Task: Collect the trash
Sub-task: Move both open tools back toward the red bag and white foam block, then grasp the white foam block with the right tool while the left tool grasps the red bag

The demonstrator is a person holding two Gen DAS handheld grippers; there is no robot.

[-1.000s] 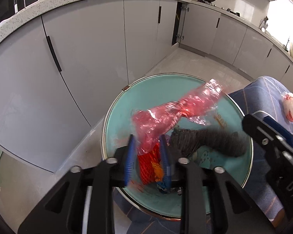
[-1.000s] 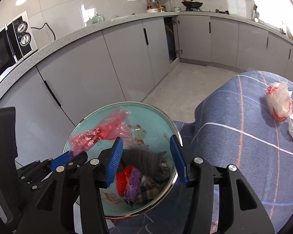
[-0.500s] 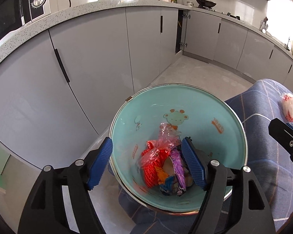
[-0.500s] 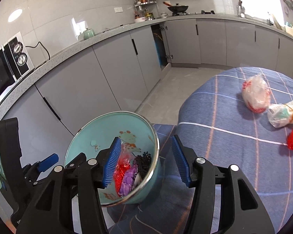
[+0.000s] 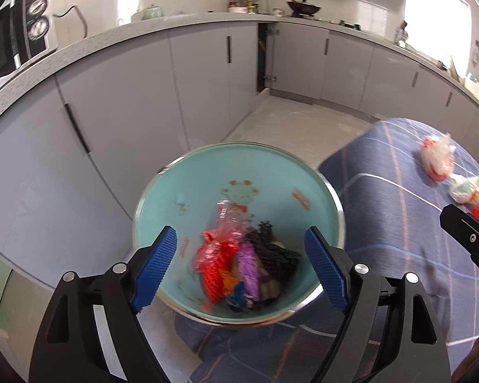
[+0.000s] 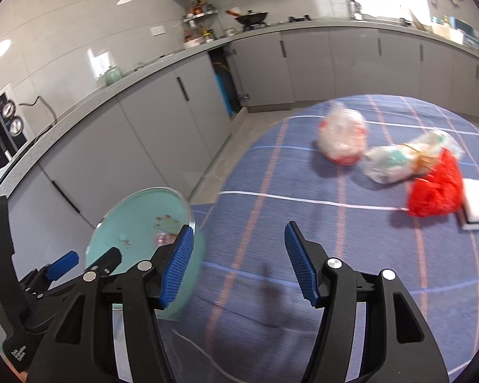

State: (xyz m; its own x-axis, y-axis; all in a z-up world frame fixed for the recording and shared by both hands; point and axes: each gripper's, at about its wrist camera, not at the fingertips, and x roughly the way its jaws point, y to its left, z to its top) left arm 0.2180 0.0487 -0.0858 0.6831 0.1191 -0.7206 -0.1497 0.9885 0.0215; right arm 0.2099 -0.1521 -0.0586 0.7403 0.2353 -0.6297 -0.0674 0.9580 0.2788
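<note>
Blue cloth [image 6: 335, 255] bare before right gripper [image 6: 239, 261]; basin [image 6: 137, 204] at edge.

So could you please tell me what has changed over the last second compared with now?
The left gripper let go of the red plastic wrapper, which dropped into the teal basin; its jaws have just been opening and are empty. The right gripper, jaws opening, swung from the basin toward the bags on the blue tablecloth. Basin and bags stayed put.
</note>
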